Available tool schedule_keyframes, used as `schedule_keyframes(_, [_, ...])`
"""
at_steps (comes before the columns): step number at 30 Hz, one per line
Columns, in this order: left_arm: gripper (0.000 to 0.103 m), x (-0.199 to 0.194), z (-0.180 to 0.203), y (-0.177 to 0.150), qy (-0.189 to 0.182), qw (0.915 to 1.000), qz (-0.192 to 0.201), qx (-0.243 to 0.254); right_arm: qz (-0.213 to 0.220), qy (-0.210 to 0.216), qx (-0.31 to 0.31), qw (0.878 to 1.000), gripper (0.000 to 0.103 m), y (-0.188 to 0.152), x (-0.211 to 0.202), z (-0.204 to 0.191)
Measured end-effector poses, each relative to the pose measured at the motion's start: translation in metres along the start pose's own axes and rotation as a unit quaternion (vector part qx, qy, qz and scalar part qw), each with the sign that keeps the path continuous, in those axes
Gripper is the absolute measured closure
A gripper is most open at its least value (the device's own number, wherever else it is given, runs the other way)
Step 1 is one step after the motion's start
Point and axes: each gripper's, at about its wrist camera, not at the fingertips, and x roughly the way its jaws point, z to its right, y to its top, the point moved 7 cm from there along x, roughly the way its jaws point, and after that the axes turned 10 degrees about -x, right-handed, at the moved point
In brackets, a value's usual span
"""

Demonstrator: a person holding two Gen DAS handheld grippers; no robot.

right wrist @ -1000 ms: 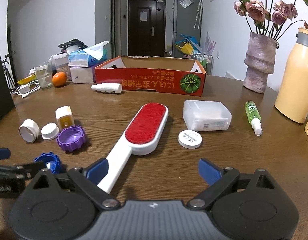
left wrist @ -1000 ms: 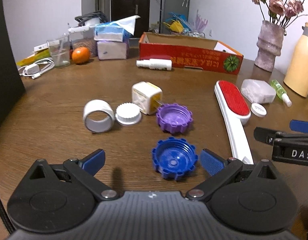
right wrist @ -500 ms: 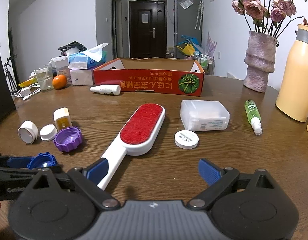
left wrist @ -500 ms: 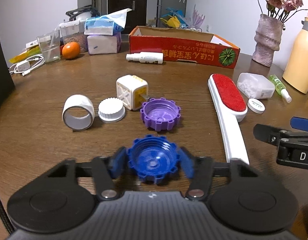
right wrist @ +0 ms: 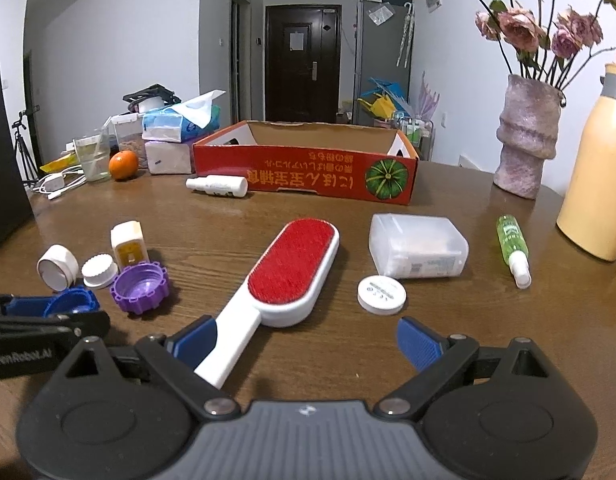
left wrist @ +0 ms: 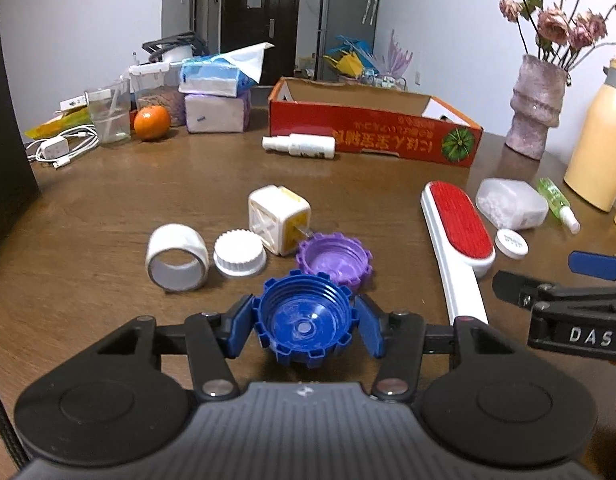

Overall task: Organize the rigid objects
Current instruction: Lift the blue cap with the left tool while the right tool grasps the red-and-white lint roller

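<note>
My left gripper [left wrist: 304,326] is shut on a blue ridged jar cap [left wrist: 304,320] and holds it just above the table. Behind it lie a purple cap [left wrist: 333,260], a white cap [left wrist: 239,253], a white tape ring [left wrist: 176,258] and a white and yellow cube [left wrist: 278,218]. My right gripper [right wrist: 306,344] is open and empty over the table, its left pad beside the white handle of the red lint brush [right wrist: 292,268]. A round white lid [right wrist: 381,295], a clear plastic box [right wrist: 417,251] and a green spray bottle [right wrist: 512,249] lie ahead of it.
A red open cardboard box [right wrist: 308,176] stands at the back, a white bottle [right wrist: 218,186] in front of it. A vase [right wrist: 525,140] and a yellow flask [right wrist: 597,180] stand right. Tissue packs, a glass and an orange [right wrist: 123,165] sit back left.
My left gripper moved forward around the blue cap, shut on it and lifted it slightly. My right gripper stayed open and barely moved.
</note>
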Motion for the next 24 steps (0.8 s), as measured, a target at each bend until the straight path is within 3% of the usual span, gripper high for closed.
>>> schedule_keyframes(9, [0.048,0.001,-0.013,0.020,0.004,0.9998,0.016,-0.012,0.017,-0.013,-0.013,1.000,0.007,0.016,0.018,-0.009])
schedule_keyframes(15, [0.048,0.005,-0.017,0.032,0.005,0.9996,0.021,-0.019,-0.007,-0.016,-0.008,1.000,0.009,0.022,0.045,-0.015])
schedule_keyframes(22, [0.048,0.016,-0.012,0.041,0.003,0.9997,0.020,-0.014,-0.036,-0.022,-0.008,0.999,0.028,0.019,0.071,-0.018])
schedule_keyframes(24, [0.048,0.020,-0.008,0.044,0.000,0.9997,0.019,-0.012,-0.038,-0.016,-0.005,0.999,0.039,0.020,0.075,-0.018])
